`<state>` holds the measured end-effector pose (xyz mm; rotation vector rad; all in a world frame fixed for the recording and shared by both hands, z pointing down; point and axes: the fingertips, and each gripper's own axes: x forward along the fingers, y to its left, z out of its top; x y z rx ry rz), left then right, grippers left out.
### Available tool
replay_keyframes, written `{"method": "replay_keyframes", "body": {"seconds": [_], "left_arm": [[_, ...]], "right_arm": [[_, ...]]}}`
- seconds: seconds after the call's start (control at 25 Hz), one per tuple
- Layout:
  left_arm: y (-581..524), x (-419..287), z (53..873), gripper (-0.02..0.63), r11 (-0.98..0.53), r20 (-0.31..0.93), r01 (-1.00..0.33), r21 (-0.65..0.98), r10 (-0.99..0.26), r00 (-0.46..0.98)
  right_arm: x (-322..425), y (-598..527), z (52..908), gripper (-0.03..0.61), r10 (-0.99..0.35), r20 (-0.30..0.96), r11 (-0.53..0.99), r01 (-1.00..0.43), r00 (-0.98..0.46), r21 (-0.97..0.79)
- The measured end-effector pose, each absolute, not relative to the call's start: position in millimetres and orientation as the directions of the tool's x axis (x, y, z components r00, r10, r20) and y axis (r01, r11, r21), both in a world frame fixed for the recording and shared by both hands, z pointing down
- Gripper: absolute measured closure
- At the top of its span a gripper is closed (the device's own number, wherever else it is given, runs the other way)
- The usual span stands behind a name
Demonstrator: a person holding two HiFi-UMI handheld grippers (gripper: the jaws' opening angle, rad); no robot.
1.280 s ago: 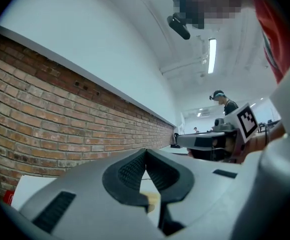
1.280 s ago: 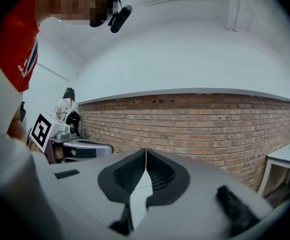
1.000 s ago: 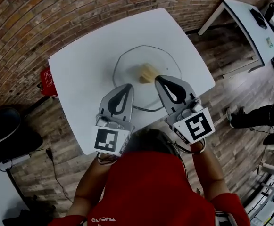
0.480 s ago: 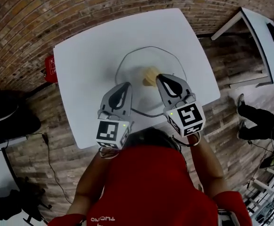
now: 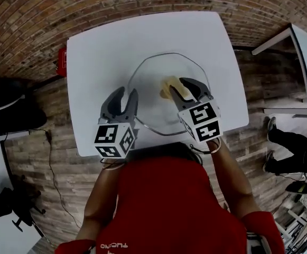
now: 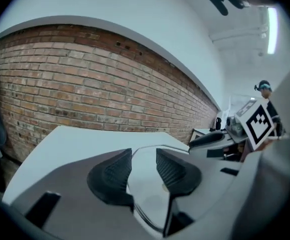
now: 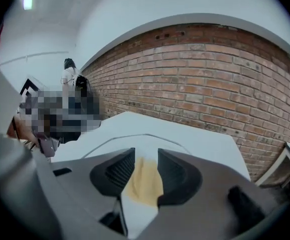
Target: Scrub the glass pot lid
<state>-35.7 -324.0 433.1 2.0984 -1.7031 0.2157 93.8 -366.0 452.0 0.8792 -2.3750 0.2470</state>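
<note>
Glass pot lid (image 5: 158,70) lying flat on the white table (image 5: 100,46), at its middle and toward the near edge; the clear disc is the largest item on the tabletop. A brick wall (image 6: 85,84) rises behind the table's far edge.

Left gripper (image 5: 126,93): held over the lid's near-left rim. Its 2 jaws have just been opening and stand apart. In the left gripper view the lid (image 6: 145,194) shows through the gap beyond the jaws, and the ribbed pads press on nothing.

Right gripper (image 5: 185,85): held over the lid's middle, tilted downward. Its 2 jaws have likewise just been opening and stand apart.

Yellow sponge (image 5: 168,83): the smallest item, lying on the lid near its centre. In the right gripper view the sponge (image 7: 144,181) fills the gap between that gripper's jaws, with the pads on either side and not squeezing it. Whether either pad touches it cannot be told.
</note>
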Motion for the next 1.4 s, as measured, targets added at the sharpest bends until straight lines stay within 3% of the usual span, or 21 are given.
{"method": "replay_keyframes", "body": {"seconds": [0.32,0.8,0.92,1.04,1.4], "left_arm": [[-316,-50,492,0.392,-0.056,0.531,-0.885,0.461,-0.782,0.326],[-314,-40,532,0.39,-0.039,0.591,-0.807,0.589,-0.66,0.463],[-314,-38,533,0.406,-0.048,0.593,-0.8,0.598,-0.645,0.482],[-314,-41,534,0.492,-0.048,0.599,-0.806,0.59,-0.643,0.477],[-317,-42,533,0.509,-0.025,0.605,-0.803,0.595,-0.644,0.469]], "right_arm": [[87,-367,500,0.416,-0.425,0.728,0.785,-0.619,-0.538,0.001],[91,-372,531,0.417,-0.385,0.805,0.748,-0.663,-0.452,-0.014],[92,-370,532,0.451,-0.373,0.817,0.748,-0.663,-0.439,-0.015],[89,-365,533,0.509,-0.363,0.825,0.753,-0.657,-0.432,-0.013],[74,-373,500,0.526,-0.423,0.769,0.726,-0.687,-0.48,-0.029]]}}
